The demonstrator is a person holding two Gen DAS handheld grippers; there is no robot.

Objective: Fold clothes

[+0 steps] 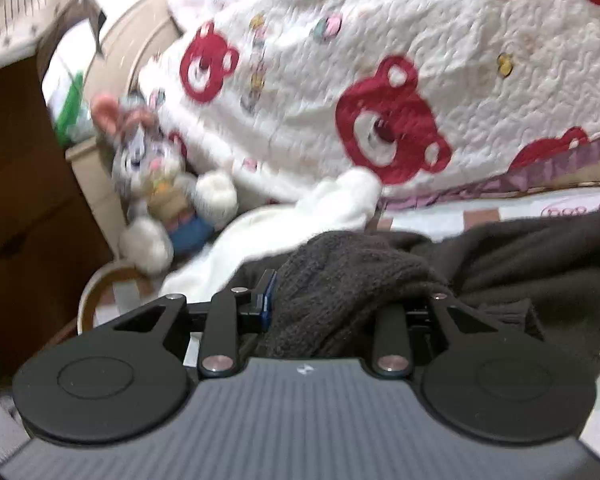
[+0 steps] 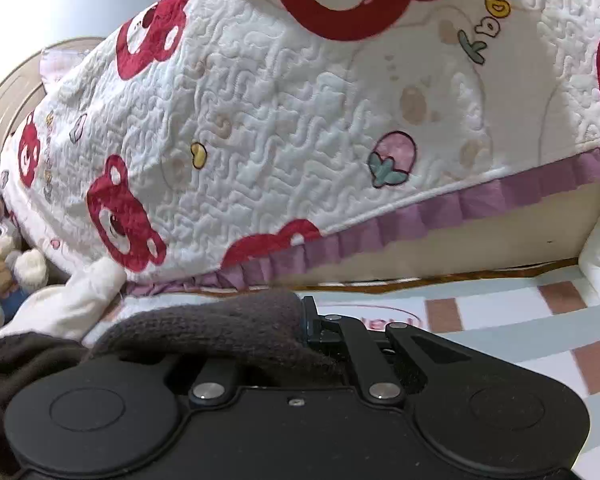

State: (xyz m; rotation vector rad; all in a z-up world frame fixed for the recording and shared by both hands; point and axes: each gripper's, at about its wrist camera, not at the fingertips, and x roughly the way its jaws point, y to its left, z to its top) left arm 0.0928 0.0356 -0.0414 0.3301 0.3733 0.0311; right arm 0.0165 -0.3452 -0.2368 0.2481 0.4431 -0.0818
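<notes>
Left wrist view: left gripper (image 1: 320, 304) fingers clamped on dark brown knitted garment (image 1: 500, 264) | garment lies before white bear-print quilt (image 1: 380, 60) | right gripper (image 2: 300, 336) fingers pinched on garment | step: lifting edge | next: likely carry fold over evenly.

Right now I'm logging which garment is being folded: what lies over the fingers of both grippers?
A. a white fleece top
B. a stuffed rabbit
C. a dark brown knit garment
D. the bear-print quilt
C: the dark brown knit garment drapes across both grippers' fingers, also in the right wrist view.
</notes>
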